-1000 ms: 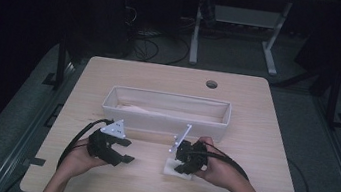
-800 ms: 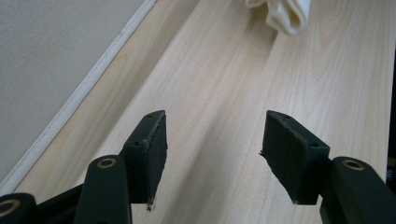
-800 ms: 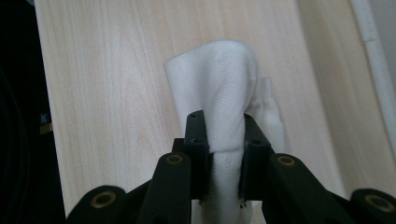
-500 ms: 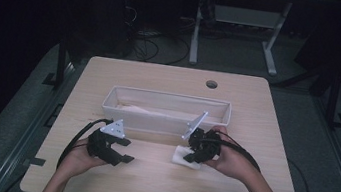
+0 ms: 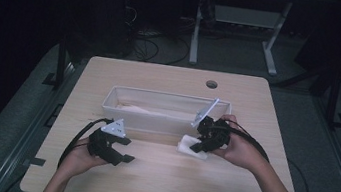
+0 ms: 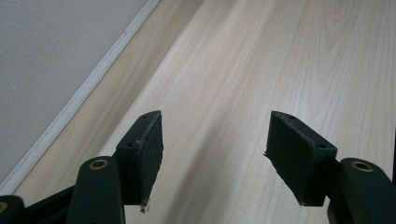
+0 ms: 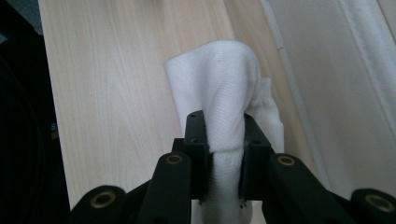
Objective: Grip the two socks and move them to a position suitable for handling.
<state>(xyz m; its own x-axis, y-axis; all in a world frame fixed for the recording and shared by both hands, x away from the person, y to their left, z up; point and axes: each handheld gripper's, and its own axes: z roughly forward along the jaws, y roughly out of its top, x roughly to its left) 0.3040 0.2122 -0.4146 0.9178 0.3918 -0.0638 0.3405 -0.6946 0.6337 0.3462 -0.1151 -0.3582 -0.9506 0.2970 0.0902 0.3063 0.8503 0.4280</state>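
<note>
while right fingers [image 7: 219, 135] pinch white cloth [image 7: 219, 84] | left fingers [image 6: 215, 154] wide, just opening, empty

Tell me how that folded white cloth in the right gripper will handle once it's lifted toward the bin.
Probably floppy: the white cloth bulges and folds past the right gripper instead of holding a shape. Likely light, since a narrow pinch carries it. Its knit surface looks grippy, so slipping seems unlikely, though the loose end may drag on the bin rim.
</note>
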